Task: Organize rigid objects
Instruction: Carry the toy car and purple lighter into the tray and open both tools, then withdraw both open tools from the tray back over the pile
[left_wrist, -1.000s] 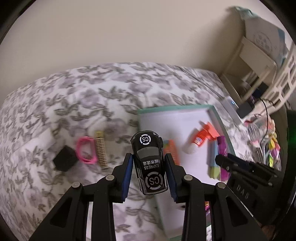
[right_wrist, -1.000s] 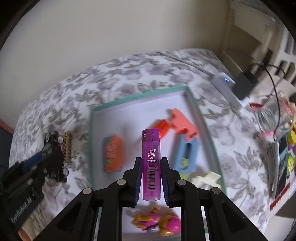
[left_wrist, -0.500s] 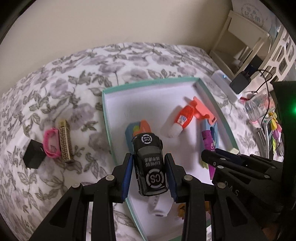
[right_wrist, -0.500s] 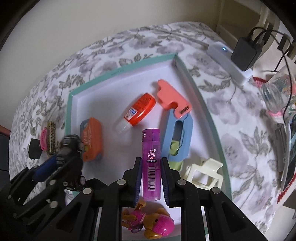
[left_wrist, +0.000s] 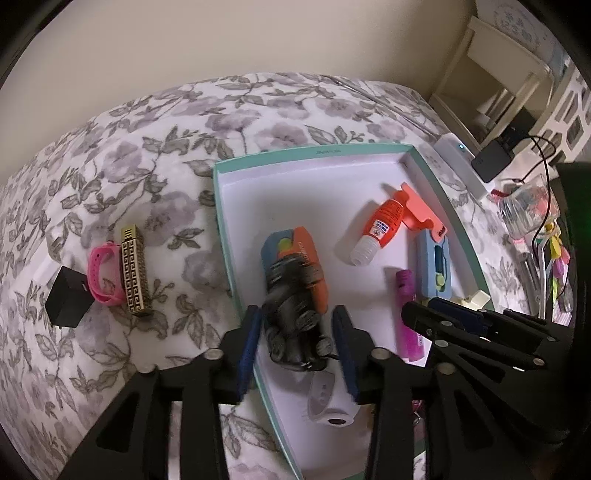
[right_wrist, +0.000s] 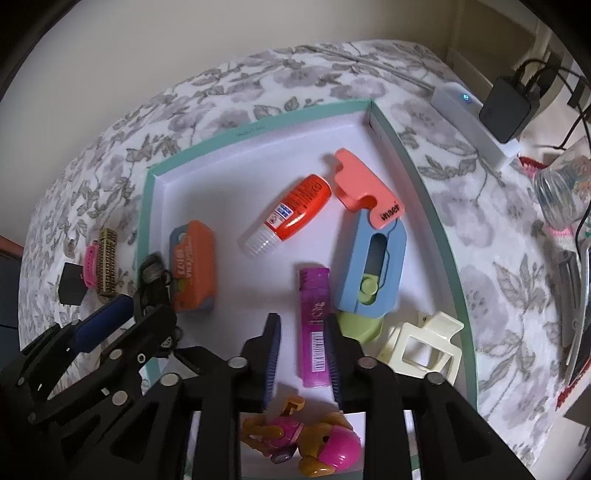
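Note:
A teal-rimmed white tray lies on the floral bedspread. My left gripper is open; the black toy car, blurred, sits between its fingers over the tray's left rim. My right gripper is open; the purple lighter lies in the tray between its fingers. The lighter also shows in the left wrist view.
In the tray: an orange case, a red glue bottle, a coral and blue cutter, a cream hair clip, a toy pup. Left of it lie a gold clip, a pink band, a black cube.
Both grippers have opened. The car has dropped from the left fingers, and the lighter now lies on the tray floor. Both grippers have moved lower over the tray.

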